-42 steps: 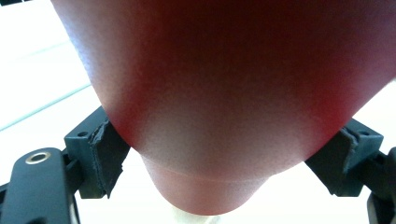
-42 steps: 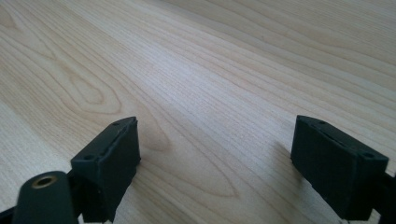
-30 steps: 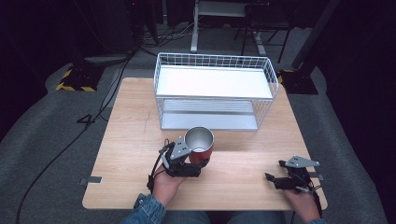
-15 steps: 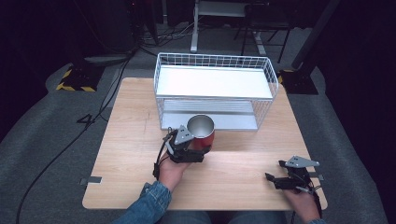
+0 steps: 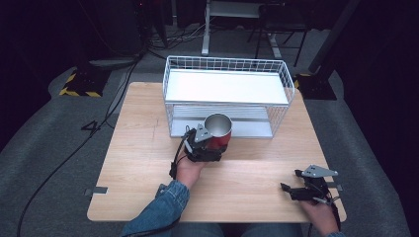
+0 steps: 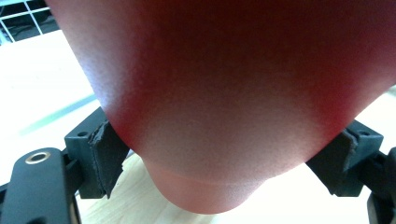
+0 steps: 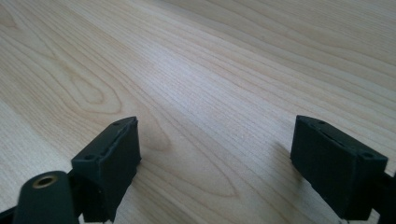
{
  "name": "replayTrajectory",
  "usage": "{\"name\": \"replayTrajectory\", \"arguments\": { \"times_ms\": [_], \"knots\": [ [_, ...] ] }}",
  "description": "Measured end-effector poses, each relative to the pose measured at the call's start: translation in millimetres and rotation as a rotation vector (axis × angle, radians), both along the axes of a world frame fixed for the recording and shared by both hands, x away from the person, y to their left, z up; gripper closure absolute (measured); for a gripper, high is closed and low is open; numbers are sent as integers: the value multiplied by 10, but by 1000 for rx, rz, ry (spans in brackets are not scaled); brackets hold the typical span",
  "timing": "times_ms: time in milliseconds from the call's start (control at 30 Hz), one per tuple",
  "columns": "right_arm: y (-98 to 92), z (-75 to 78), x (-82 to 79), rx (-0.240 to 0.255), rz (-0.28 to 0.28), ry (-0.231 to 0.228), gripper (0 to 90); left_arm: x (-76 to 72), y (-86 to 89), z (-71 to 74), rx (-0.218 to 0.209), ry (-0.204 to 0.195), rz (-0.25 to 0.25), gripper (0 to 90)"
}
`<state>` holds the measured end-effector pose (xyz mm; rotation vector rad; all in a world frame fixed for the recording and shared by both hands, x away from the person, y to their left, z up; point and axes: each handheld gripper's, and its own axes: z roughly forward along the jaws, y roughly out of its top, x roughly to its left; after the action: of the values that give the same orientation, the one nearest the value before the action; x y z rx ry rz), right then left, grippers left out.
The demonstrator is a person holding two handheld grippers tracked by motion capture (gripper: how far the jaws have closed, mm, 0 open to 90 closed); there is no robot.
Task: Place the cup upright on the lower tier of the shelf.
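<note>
A red metal cup (image 5: 218, 130) with a silver inside is held upright above the wooden table (image 5: 138, 148), just in front of the white wire rack (image 5: 226, 88). My left gripper (image 5: 210, 148) is shut on the cup, its black pads (image 6: 106, 151) pressing both sides of the red cup wall (image 6: 224, 102). My right gripper (image 5: 291, 190) rests low at the table's front right, open, with bare wood between its pads (image 7: 116, 151).
The wire rack has a white top shelf (image 5: 225, 86) and a lower shelf (image 5: 222, 123) behind its mesh front. Dark floor, cables and a chair base lie beyond the table's far edge. Bare wood spreads between the two hands.
My left gripper has carried the cup forward and slightly right, from mid-table up to the rack's front. The right gripper has stayed put.
</note>
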<state>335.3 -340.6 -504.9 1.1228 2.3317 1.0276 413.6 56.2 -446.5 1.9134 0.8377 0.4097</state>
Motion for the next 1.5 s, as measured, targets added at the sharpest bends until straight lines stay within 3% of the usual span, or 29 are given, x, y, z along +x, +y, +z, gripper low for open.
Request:
{"name": "replayTrajectory", "arguments": {
  "times_ms": [200,667,933,1100,1333,1500],
  "knots": [
    [0,0,-1,1,0,0,162,116,-68,-80,-15,5,44,165],
    [2,1,-5,3,9,0,172,449,-224,-199,-7,-9,141,165],
    [2,1,-6,2,12,-3,177,587,-277,-227,-8,-10,168,165],
    [4,2,-9,2,14,-4,180,690,-315,-266,-33,4,196,165],
    [5,1,-9,2,15,-4,181,825,-332,-304,-8,-1,198,165],
    [6,1,-10,2,18,-4,181,924,-321,-318,-19,9,200,164]
  ]
}}
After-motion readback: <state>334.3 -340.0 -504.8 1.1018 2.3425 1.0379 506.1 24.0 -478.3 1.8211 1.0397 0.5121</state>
